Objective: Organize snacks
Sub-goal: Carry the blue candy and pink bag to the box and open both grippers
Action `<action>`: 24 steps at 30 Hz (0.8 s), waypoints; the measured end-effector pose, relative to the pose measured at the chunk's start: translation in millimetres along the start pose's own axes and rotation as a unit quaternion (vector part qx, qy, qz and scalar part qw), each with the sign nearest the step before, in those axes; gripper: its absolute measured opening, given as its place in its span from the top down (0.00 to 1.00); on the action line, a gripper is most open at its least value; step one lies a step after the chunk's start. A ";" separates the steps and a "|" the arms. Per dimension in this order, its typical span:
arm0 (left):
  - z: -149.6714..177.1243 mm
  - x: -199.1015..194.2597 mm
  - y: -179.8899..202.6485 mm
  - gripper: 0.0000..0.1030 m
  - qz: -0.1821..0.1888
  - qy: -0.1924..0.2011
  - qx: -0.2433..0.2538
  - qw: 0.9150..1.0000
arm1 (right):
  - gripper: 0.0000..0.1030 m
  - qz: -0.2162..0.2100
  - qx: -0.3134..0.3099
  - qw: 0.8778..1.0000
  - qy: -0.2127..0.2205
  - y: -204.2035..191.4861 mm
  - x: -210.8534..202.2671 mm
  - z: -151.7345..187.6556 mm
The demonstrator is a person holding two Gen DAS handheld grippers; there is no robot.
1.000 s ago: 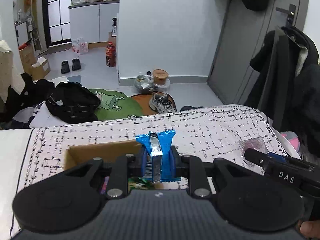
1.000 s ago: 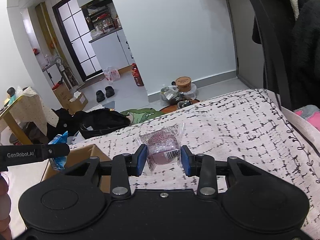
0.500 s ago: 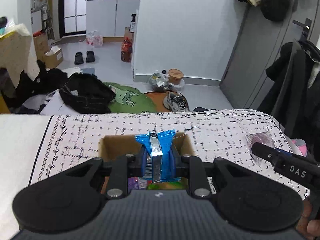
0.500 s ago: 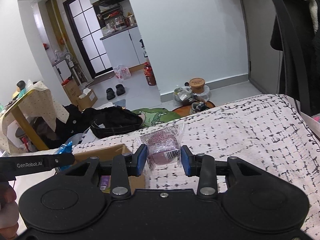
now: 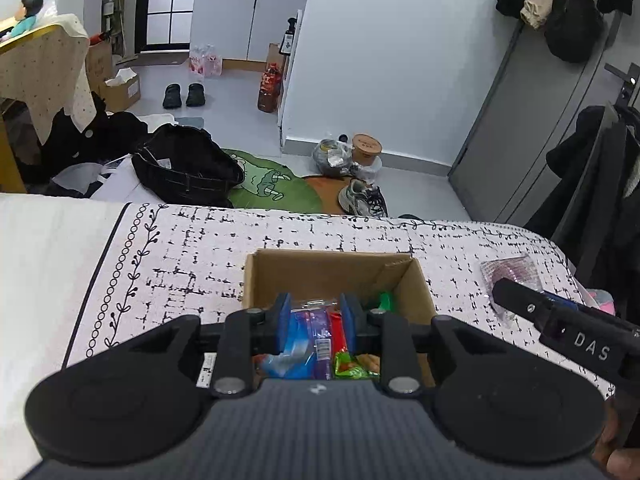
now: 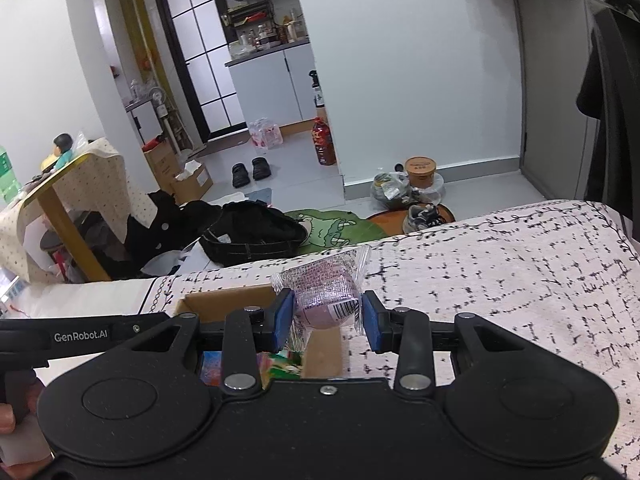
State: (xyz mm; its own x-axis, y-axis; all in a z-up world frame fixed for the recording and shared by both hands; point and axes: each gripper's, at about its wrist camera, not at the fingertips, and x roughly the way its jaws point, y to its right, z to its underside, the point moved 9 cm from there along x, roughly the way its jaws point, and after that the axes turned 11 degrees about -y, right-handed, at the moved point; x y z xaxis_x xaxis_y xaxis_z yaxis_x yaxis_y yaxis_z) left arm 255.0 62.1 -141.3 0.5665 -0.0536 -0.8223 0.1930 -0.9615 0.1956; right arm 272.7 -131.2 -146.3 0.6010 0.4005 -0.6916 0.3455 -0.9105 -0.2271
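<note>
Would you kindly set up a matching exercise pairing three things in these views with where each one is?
Things:
1. purple snack packet
2. cardboard box
3. black slippers

Places:
A. on the grey floor
B. gripped in the right tool
C. on the patterned cloth

Pairs: 1-B, 2-C, 3-A.

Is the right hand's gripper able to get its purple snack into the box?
Probably yes. The right gripper holds the purple snack by the cardboard box's open top, though the left gripper, fingers opening, hovers over it too.
</note>
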 end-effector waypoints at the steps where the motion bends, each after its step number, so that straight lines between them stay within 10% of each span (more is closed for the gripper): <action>1: -0.5 -0.1 -1.7 0.75 0.002 -0.001 -0.004 1.000 | 0.65 -0.001 -0.003 1.000 -0.001 -3.4 1.1 -0.2; 15: -2.2 -3.0 -25.0 0.74 0.002 0.004 -0.031 1.000 | 0.63 -0.026 -0.037 0.999 -0.012 -45.9 16.8 -7.1; 24: -2.2 0.8 -27.2 0.72 -0.003 -0.003 -0.032 0.999 | 0.42 -0.023 -0.051 0.998 -0.041 -42.0 21.5 2.1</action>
State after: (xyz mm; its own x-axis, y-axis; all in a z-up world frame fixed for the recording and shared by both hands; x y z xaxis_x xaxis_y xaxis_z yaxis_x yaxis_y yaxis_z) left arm 252.0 88.9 -146.1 0.5603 -0.0507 -0.8267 0.2471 -0.9424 0.2253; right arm 269.6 -84.6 -153.1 0.5231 0.4280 -0.7370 0.4458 -0.8744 -0.1913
